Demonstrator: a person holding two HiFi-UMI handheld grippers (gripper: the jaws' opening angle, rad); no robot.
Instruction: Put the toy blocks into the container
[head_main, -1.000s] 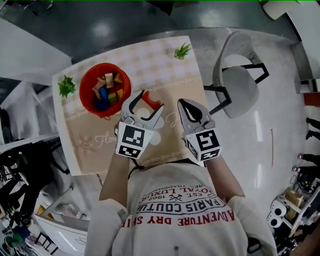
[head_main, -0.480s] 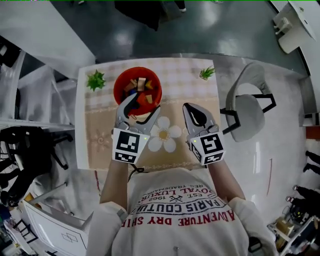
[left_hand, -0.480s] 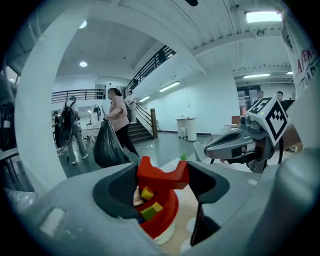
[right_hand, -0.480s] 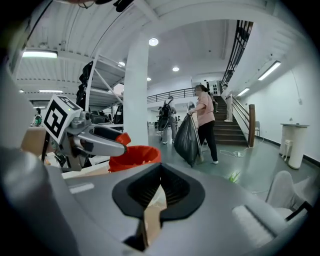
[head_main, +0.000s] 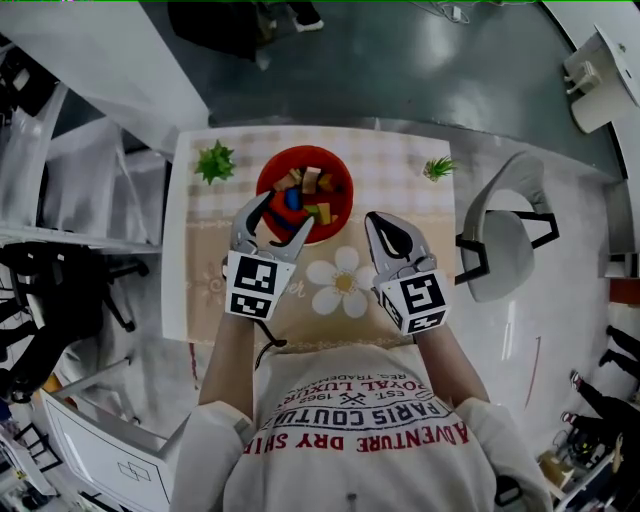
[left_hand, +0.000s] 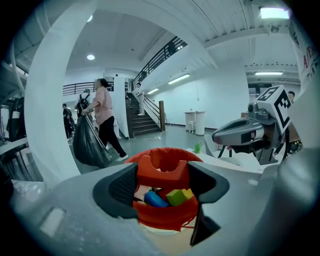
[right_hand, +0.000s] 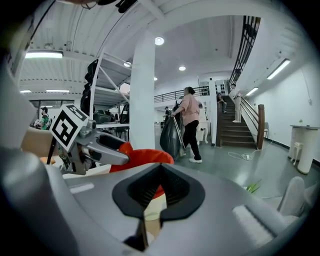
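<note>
Since the earlier frames, both grippers have advanced over the table (head_main: 200, 295) toward its far edge. The L gripper (head_main: 283, 215) has brought the red arch block (left_hand: 161, 171) from a position clear of the bowl (head_main: 349, 190) up to the bowl's near rim.

1. Near edge: flower print (head_main: 343, 283) on the cloth, approx. mid-length, betw. the two grippers.
2. L gripper: jaws clamped on the red arch block, one pad on each end, notch uppermost in the left gripper view. In the head view the block overlaps the bowl's near rim. Contact w/ the rim cannot be confirmed.
3. R gripper (head_main: 378, 225): jaws together, nothing betw. them. It is over the right half of the table, just right of the flower print, beside the bowl's right side and apart from it.
4. Bowl: red, round, upright, close to the far edge, approx. mid-length. It holds the blocks (head_main: 312, 180), incl. tan, blue (left_hand: 156, 199), green (left_hand: 176, 196) and yellow pcs.
5. Far corners: potted plant (head_main: 215, 161) at the far-left corner, smaller plant (head_main: 438, 167) at the far-right corner.
6. Off the right edge: grey chair (head_main: 497, 243) on the floor.
7. Background, gripper views: a person (left_hand: 102, 120) pulling a black bag (left_hand: 90, 142), w/ a staircase (left_hand: 144, 122) behind.
</note>
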